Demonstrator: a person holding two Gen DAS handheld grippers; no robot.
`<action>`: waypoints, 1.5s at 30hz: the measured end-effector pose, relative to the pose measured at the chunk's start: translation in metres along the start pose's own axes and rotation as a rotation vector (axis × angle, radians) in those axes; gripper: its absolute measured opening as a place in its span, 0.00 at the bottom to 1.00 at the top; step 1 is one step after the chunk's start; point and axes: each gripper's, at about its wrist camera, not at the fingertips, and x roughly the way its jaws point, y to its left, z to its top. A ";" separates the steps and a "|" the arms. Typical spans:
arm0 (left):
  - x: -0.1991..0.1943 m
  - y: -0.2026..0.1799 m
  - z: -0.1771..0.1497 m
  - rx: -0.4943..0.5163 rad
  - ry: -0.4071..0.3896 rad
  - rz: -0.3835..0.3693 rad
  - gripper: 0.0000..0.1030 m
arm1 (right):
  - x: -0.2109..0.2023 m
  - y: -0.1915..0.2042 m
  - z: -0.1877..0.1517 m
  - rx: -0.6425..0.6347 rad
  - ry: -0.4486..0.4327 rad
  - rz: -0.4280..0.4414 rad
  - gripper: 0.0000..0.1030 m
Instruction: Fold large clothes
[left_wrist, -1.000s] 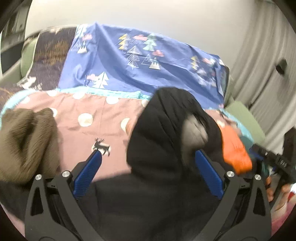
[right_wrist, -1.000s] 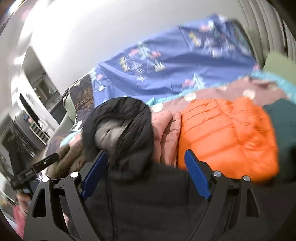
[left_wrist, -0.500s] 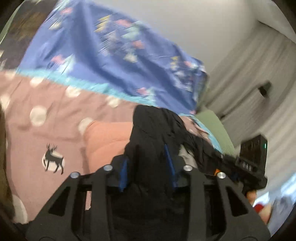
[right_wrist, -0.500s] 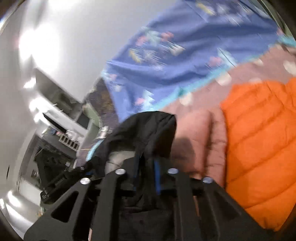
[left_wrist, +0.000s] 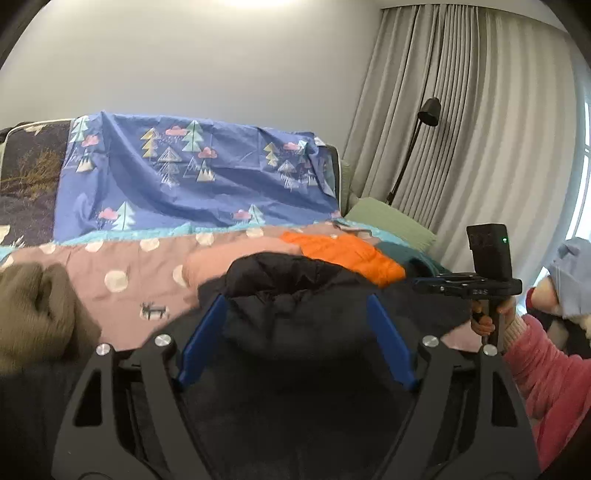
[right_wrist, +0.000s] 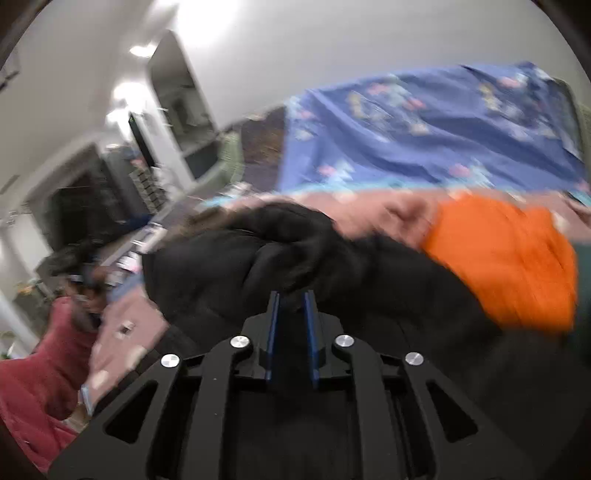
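Note:
A black puffer jacket lies bunched on the pink dotted blanket. My left gripper straddles its rounded top fold. Its jaws are opening and stand wide, with the jacket between the blue pads and no pinch visible. My right gripper has its fingers close together with a bunch of the black jacket caught between them, and its jaws are opening slightly. The left wrist view shows the right gripper at the jacket's right side, held by a hand in a pink sleeve.
An orange puffer jacket and a salmon garment lie just behind the black one. An olive-brown garment sits at the left. A blue tree-print sheet covers the sofa back. A floor lamp and curtains stand to the right.
Both grippers went from open around the jacket's hood to shut on it. Since then both have swung sideways, the left has opened wide again, and the hood now lies lower.

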 end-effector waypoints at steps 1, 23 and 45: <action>-0.002 -0.001 -0.004 -0.002 0.007 0.003 0.77 | 0.003 0.001 -0.005 0.017 -0.001 -0.037 0.15; 0.046 0.002 -0.107 -0.121 0.245 0.296 0.80 | 0.111 0.056 -0.054 -0.004 0.073 -0.304 0.42; -0.159 0.286 -0.246 -1.076 -0.102 0.595 0.88 | 0.230 0.054 -0.078 0.029 0.131 -0.465 0.91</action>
